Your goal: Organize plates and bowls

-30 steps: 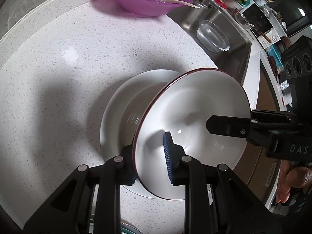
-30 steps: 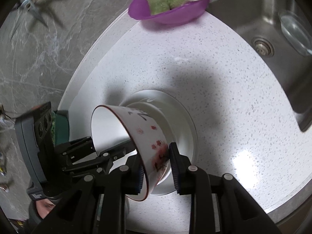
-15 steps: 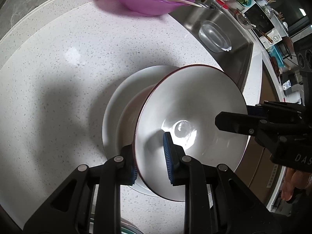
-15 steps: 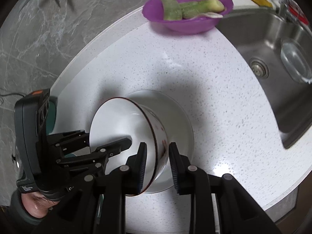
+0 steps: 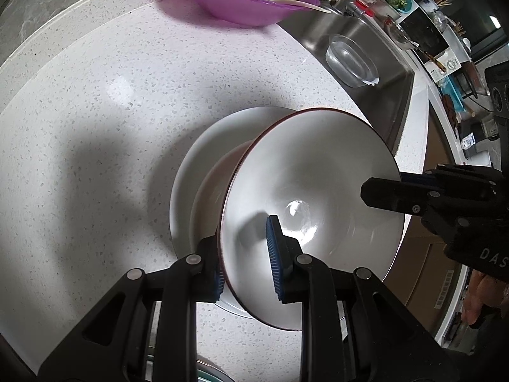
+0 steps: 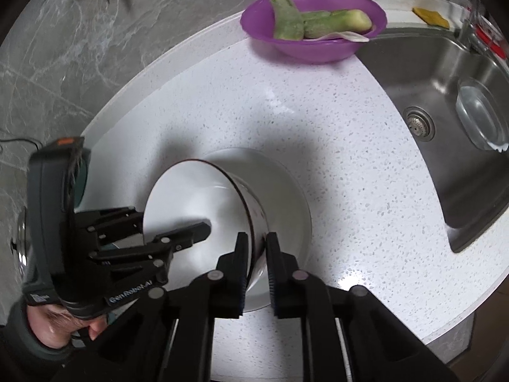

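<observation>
Since a second ago the white bowl (image 6: 197,200) had tipped from a steep tilt toward level over the white plate (image 6: 286,191). My right tongs (image 6: 256,267) were closing on its near rim, pads either side of the wall and pinching it. My left tongs (image 5: 245,254) pinched the opposite rim, one pad inside the bowl (image 5: 311,210), one outside. Whether the bowl's foot touched the plate (image 5: 197,172) I could not tell. Both sat on the speckled worktop (image 6: 334,146), with a purple bowl (image 6: 313,25) of green peelings by the sink (image 6: 445,95).
</observation>
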